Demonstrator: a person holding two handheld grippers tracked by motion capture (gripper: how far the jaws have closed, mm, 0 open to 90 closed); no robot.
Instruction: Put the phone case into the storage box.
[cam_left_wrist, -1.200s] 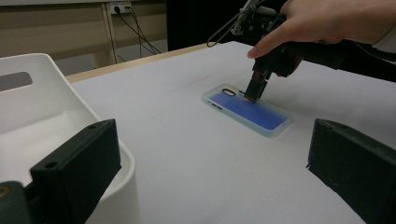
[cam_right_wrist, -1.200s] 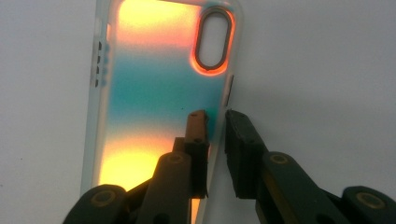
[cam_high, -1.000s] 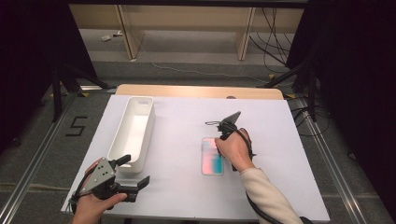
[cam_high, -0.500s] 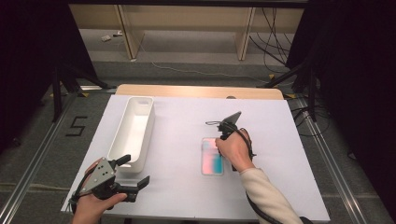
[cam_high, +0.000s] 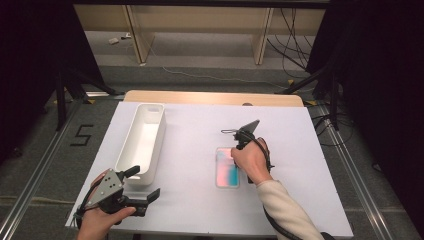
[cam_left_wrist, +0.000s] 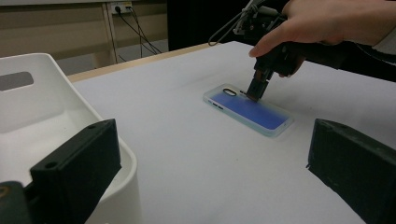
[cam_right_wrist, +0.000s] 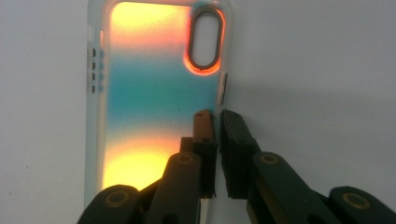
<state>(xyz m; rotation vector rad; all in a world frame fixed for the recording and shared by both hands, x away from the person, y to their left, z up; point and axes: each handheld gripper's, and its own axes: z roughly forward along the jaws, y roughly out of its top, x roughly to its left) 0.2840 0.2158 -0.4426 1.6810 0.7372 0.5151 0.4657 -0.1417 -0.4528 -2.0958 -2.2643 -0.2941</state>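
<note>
Pickup stage, grip looks just made: the right gripper (cam_right_wrist: 217, 116) has its jaws pinched onto the long side wall of the phone case (cam_right_wrist: 154, 88), one pad inside the case, the other outside the rim, only a thin slit between them with the wall in it; the jaws have just been closing onto that edge. The case lies flat on the white table (cam_high: 200, 210), not lifted yet, so judged as grasp done, lift and carry left. The likely target is the white bin (cam_high: 142, 142), which looks to have nothing in it as far as the high view tells. Relative to the right tongs, the case sits directly under the tips and stretches forward and to the inner-jaw side, camera cutout ahead of the tips, near the same rim that is pinched. In the high view the right gripper (cam_high: 240, 142) points down over the case's (cam_high: 227, 167) far right edge, the hand above the case's right side. The left gripper (cam_high: 137, 192) rests low at the near left corner of the table, jaws spread wide with nothing between them; the bin is just beside its left jaw, touching or nearly so, hard to tell. From the left gripper view the case (cam_left_wrist: 247, 112) lies well ahead, between the two jaws' lines of sight, well apart from them.
</note>
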